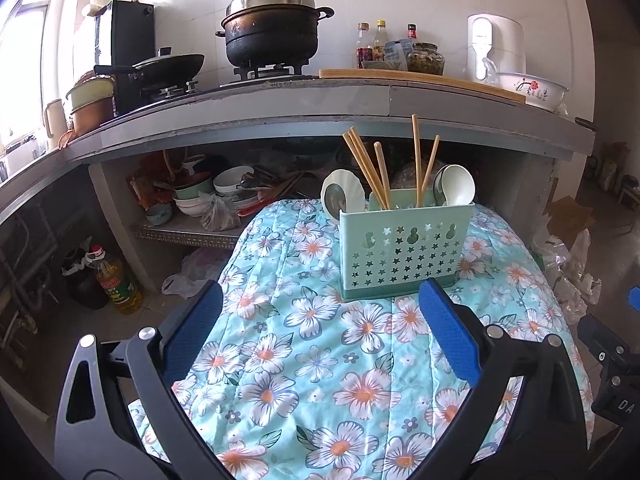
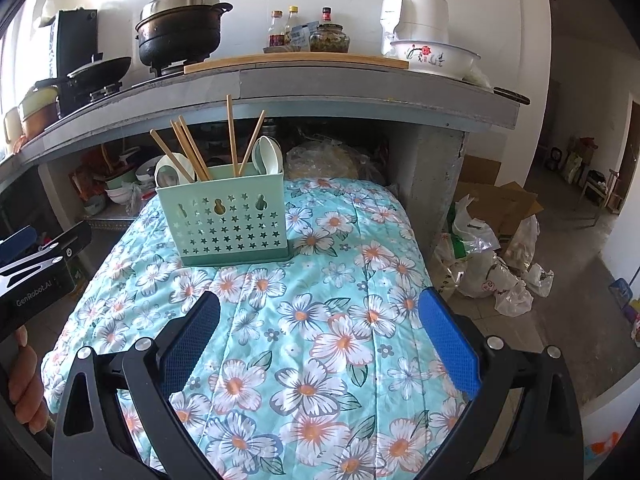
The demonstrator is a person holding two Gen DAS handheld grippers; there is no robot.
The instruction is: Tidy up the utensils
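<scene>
A: So, nearest the cameras, what do the tools look like?

B: The left gripper (image 1: 320, 294) has its blue-padded fingers spread wide with nothing between them, above a floral quilted cloth (image 1: 320, 360). The right gripper (image 2: 320, 304) is spread just as wide and empty, over the same cloth.

A: Where are the utensils?

B: Beyond both, standing upright on the cloth: a mint green utensil holder (image 1: 404, 248) with star-shaped holes. Wooden chopsticks (image 1: 368, 168) lean in it, four to the left, two further right. A white spoon (image 1: 343, 196) sits at its left end, and another white spoon (image 1: 456, 188) at its right end.

A: And past that?

B: A grey kitchen counter (image 1: 280, 120). On it stand a black pot (image 1: 272, 36) on a stove burner, a black frying pan (image 1: 168, 66), sauce bottles (image 1: 380, 42), and a flowered white basin (image 1: 532, 88).
</scene>
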